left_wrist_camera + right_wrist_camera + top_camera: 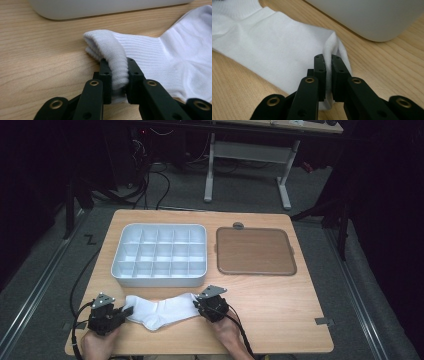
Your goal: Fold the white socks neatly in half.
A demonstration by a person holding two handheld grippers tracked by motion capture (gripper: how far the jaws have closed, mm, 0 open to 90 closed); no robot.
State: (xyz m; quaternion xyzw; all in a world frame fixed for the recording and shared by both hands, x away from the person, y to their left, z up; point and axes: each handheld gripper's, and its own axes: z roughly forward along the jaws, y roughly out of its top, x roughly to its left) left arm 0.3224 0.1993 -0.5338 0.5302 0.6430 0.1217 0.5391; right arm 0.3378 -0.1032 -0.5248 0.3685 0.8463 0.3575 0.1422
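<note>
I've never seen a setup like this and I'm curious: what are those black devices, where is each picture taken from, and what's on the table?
A person sits at a wooden table with hand-held tongs in each hand; there is no robot arm. The high view looks down from above the person. The other two pictures come from small cameras riding on each tool, looking along its black jaws.

On the table lie a white sock, a white divided tray and, to the tray's right, a brown lid.

The left tongs pinch the sock's ribbed cuff, and the right tongs pinch its other end. Both are shut on the fabric, and the sock lies on the table between them.
</note>
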